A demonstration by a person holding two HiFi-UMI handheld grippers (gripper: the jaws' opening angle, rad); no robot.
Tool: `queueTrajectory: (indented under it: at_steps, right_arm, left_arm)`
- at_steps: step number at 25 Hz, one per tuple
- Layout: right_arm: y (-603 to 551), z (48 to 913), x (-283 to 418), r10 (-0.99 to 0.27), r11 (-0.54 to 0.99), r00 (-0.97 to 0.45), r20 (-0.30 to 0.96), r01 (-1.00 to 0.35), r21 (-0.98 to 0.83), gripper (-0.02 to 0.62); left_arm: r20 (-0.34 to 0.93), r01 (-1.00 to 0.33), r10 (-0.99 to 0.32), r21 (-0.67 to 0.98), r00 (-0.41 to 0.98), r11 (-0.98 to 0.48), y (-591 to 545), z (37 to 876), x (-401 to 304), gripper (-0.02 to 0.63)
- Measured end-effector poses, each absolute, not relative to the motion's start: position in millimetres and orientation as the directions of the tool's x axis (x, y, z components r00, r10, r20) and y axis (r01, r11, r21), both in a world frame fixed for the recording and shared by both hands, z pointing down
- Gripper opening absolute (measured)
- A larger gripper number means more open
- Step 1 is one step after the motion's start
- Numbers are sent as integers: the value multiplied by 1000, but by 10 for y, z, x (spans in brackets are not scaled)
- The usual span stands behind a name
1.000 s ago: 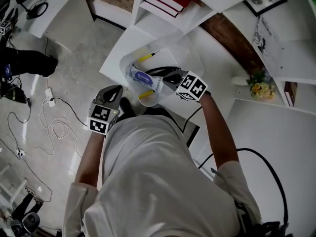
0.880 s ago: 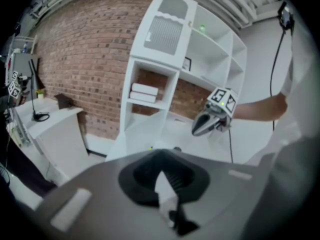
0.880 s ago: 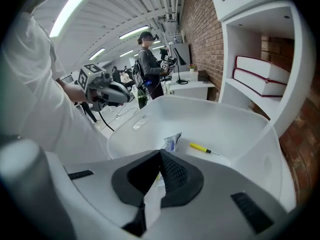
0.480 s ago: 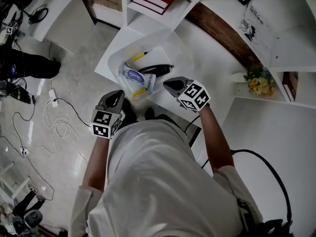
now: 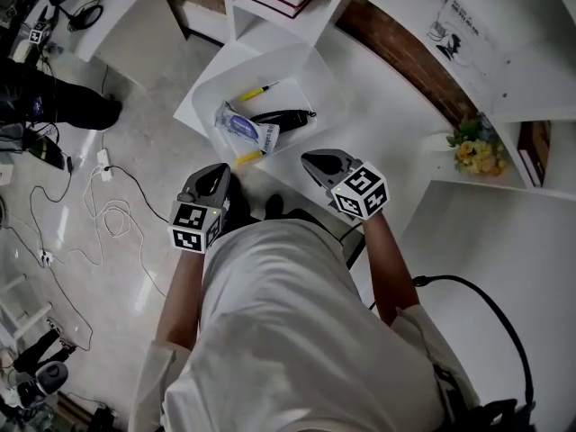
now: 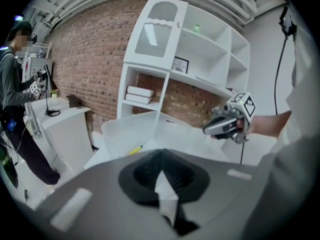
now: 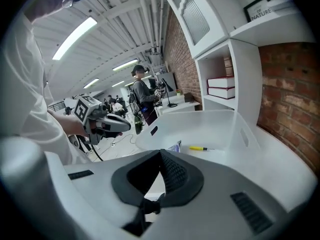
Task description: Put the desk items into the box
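Box [image 5: 310, 61]: on the white tabletop [image 5: 396, 142], containing a packet [image 5: 245, 130], a yellow screwdriver [image 5: 256, 89] and a black item [image 5: 283, 117]. Right gripper [image 5: 315, 160]: over the box a second ago, now drawn back, fingers closed and empty. Left gripper [image 5: 216, 171]: fingers closed and empty. The packing looks largely finished.

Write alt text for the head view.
From above: a person holds the left gripper and right gripper, both shut and empty, beside a translucent box on a white desk. Inside lie a yellow screwdriver, a black item and a packet.
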State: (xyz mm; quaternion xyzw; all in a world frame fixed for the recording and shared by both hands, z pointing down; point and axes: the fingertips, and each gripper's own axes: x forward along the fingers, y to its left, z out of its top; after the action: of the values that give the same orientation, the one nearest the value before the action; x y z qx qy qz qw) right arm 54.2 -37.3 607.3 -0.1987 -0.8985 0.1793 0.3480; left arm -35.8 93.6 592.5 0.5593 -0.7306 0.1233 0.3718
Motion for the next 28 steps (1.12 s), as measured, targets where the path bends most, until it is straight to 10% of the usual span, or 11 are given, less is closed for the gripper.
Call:
queueTrajectory:
  at_steps: [28]
  right_arm:
    - [-206, 5748, 752, 310, 882, -821, 480, 59, -468, 2]
  left_arm:
    - [668, -927, -739, 221, -84, 304, 1215, 5627, -139, 3]
